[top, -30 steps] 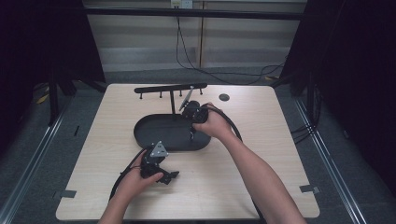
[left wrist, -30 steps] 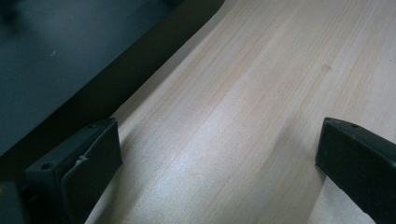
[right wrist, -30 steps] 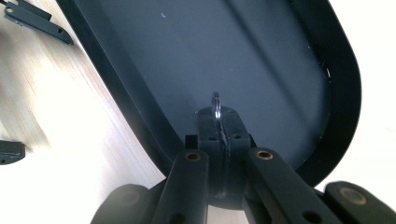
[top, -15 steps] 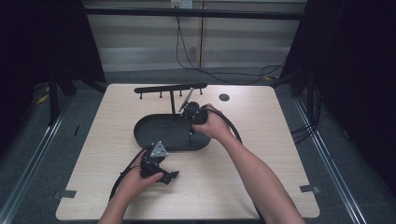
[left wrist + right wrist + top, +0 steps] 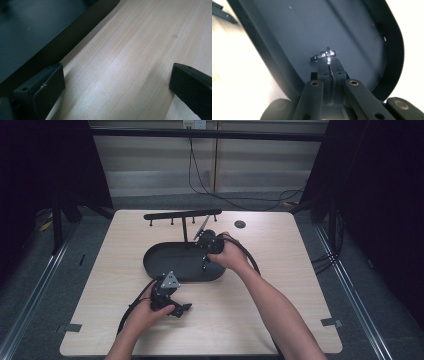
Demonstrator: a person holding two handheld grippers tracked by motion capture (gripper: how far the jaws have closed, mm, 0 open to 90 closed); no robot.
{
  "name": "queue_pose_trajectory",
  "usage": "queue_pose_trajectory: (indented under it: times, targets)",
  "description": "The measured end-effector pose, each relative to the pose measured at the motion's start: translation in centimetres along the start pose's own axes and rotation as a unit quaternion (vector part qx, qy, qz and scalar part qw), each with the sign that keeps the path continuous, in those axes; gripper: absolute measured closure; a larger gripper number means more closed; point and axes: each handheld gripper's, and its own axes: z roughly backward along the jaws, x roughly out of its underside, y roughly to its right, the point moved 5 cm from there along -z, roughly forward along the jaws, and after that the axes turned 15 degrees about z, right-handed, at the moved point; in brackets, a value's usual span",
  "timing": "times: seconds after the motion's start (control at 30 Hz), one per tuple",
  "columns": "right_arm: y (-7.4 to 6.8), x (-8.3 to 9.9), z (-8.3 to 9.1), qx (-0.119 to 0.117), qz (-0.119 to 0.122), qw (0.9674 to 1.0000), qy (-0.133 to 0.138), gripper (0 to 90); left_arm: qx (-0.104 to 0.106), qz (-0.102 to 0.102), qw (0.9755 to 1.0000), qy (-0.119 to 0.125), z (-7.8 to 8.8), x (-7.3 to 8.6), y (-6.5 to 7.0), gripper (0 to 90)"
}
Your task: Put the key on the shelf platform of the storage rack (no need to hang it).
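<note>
A black oval tray lies in the middle of the wooden table. My right gripper points down over the tray's right part. In the right gripper view its jaws are shut on a small shiny silver ring-like piece, held above the tray's dark floor. My left gripper rests low on the table just in front of the tray. In the left gripper view the left gripper stands open with bare wood between its pads, and the tray's edge lies to the left.
A black rack with several short pegs stands behind the tray. A small dark disc lies on the table at the back right. Cables trail from both grippers toward the front edge.
</note>
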Motion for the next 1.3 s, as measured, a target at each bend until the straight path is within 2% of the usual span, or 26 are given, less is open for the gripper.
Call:
queue_pose_trajectory:
  times: [0.3, 0.5, 0.8, 1.1, 1.3]
  targets:
    - [0.5, 0.1, 0.0, 0.013, -0.006, 0.9997, 0.017, 85.6, 0.0, 0.0, 1.0, 0.0, 0.0, 0.0, 0.0, 0.0]
    - [0.3, 0.3, -0.1, 0.003, -0.01, 0.9998, 0.016, 82.0, 0.0, 0.0, 1.0, 0.0, 0.0, 0.0, 0.0, 0.0]
    - [0.3, 0.3, 0.1, 0.004, -0.012, 0.9997, 0.022, 77.3, 0.0, 0.0, 1.0, 0.0, 0.0, 0.0, 0.0, 0.0]
    - [0.2, 0.7, 0.6, 0.008, -0.021, 0.9994, 0.025, 65.5, 0.0, 0.0, 1.0, 0.0, 0.0, 0.0, 0.0, 0.0]
    - [0.1, 0.8, 0.9, 0.008, -0.03, 0.9988, 0.036, 55.8, 0.001, 0.0, 1.0, 0.0, 0.0, 0.0, 0.0, 0.0]
